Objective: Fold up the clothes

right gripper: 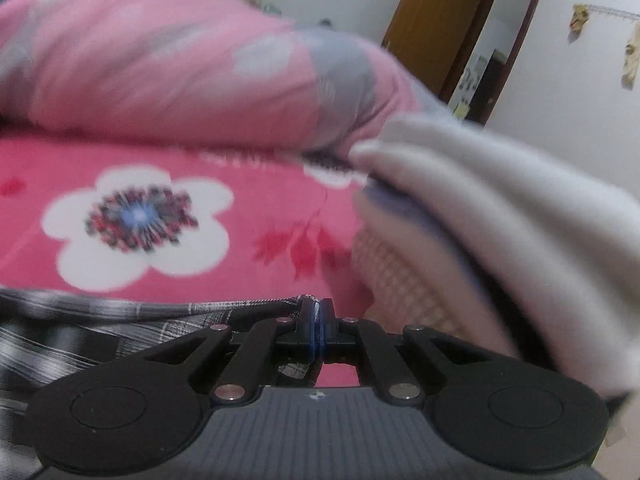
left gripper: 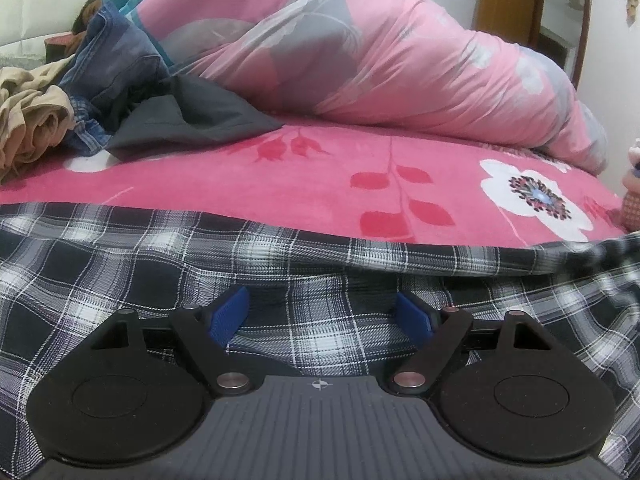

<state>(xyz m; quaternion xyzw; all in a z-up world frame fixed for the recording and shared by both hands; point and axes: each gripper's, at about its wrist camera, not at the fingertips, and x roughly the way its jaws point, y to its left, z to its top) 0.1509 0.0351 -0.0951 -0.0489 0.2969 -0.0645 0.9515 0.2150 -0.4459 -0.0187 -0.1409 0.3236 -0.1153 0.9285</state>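
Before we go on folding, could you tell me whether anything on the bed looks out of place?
Yes: at the far left of the bed, jeans, a tan garment and a grey one lie in a crumpled heap against the rolled quilt, unfolded.

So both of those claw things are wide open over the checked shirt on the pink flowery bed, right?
Not quite. Only the left gripper is open above the checked shirt. The right wrist view shows the right gripper shut, apparently pinching the shirt's edge. The pink flowery bed is right.

A black-and-white plaid cotton shirt [left gripper: 280,248] lies spread, slightly rumpled, across the pink floral bed's [left gripper: 320,184] near edge.
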